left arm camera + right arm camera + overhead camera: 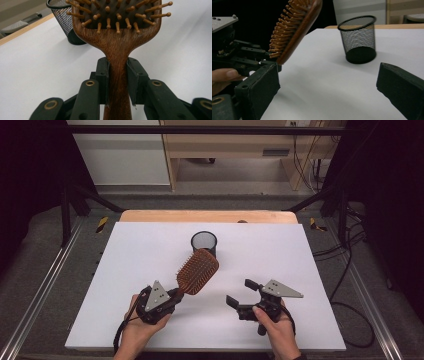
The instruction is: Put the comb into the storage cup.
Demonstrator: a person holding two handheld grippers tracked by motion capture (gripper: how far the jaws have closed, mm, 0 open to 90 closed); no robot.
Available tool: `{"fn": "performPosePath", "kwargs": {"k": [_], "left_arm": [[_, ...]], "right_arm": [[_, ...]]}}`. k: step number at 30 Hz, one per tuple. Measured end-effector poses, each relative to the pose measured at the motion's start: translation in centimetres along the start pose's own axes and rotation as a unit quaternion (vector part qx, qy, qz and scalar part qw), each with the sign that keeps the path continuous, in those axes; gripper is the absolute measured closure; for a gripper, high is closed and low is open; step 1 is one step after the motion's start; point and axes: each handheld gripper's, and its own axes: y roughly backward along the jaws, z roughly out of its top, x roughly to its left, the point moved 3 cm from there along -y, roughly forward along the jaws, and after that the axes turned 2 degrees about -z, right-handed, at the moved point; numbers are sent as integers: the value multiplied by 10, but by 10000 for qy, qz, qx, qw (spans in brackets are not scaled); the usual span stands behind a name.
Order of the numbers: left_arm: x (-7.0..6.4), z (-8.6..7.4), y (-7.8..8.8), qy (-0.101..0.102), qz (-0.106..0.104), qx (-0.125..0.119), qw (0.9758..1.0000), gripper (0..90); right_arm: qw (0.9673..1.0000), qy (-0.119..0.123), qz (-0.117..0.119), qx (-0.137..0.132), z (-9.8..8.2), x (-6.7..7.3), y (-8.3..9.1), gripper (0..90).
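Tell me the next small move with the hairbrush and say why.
Probably carry the hairbrush forward until it is over the mesh cup, then tip it handle-down. The left gripper is clamped on the brush handle, holding the head raised off the white table just short of the upright, open cup. The right gripper stands open and apart, holding nothing.

The hairbrush (197, 271) is reddish-brown wood with lighter orange-tan bristles. The cup (204, 242) is black wire mesh. The tabletop (300, 265) is plain white with a pale wooden far edge.
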Motion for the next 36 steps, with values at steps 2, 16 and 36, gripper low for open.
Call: {"fn": "performPosePath", "kwargs": {"k": [2, 16, 36], "left_arm": [[-2, 1, 0, -11, 31, -67, 10000, 732], [-14, 2, -2, -40, 10, -273, 9996, 731], [-22, 4, -4, -133, -97, -388, 9991, 731]], "right_arm": [[9999, -19, 106, 3, 2, 6, -8, 56], [9984, -219, 509, 60, 19, 30, -37, 94], [9977, -305, 608, 51, 51, 33, -49, 148]]}}
